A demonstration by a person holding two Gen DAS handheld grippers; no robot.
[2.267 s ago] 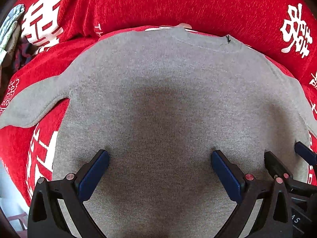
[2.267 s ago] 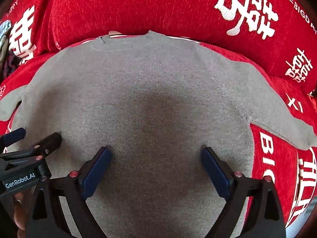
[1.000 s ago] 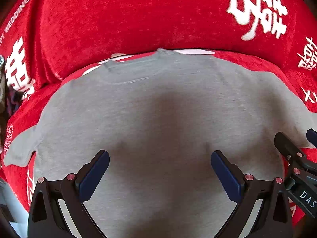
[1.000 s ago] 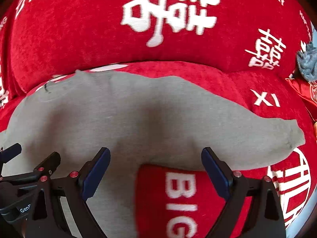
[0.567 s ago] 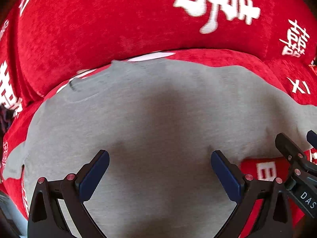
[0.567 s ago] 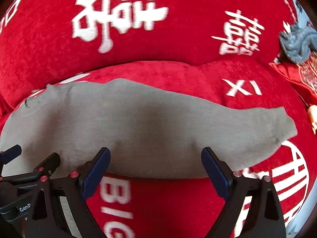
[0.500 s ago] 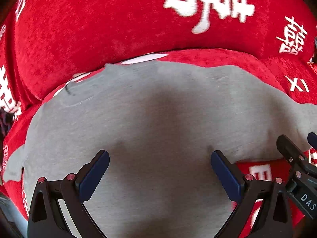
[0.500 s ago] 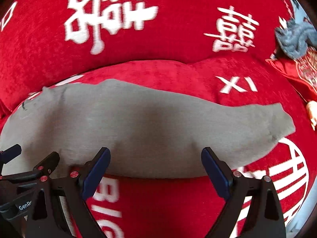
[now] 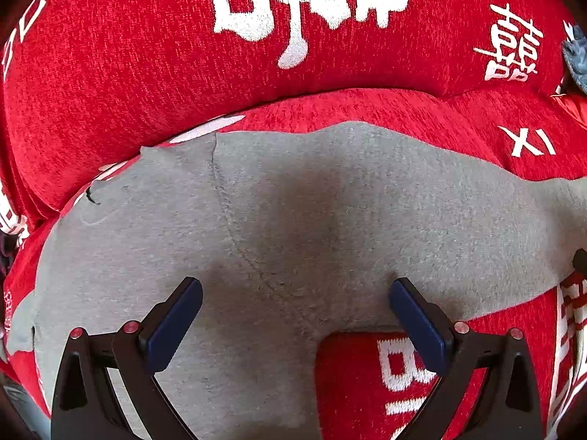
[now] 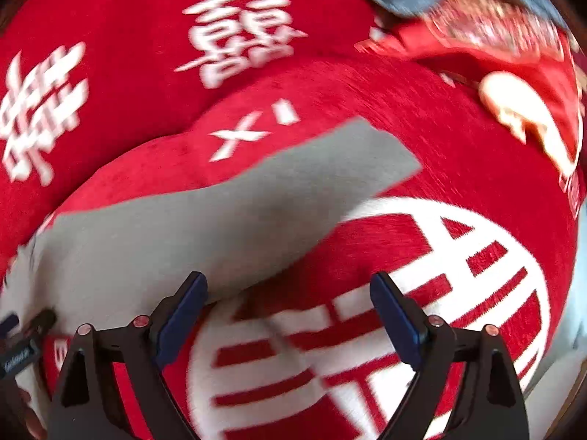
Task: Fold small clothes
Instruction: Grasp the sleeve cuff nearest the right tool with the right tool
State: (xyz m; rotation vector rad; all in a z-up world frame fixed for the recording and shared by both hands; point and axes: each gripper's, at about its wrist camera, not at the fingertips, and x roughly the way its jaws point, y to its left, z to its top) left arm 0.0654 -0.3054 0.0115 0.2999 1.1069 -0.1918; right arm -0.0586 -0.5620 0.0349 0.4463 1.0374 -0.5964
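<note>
1 grey sweater [image 9: 293,227] flat on red cover [image 9: 146,55]; 2 grippers, left gripper [image 9: 293,315], right gripper [image 10: 290,308], both spread, empty.

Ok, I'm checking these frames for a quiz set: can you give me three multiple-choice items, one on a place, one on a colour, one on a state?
1. Where does the sweater lie?
A. on a red cover
B. on a wooden table
C. in a basket

2. What colour is the sweater?
A. blue
B. grey
C. white

3. How is the right gripper?
A. shut on the sleeve
B. shut on nothing
C. open

Answers:
1. A, red fabric with white characters surrounds it.
2. B, the knit is plain grey in both views.
3. C, its fingers stand wide apart with nothing between.
</note>
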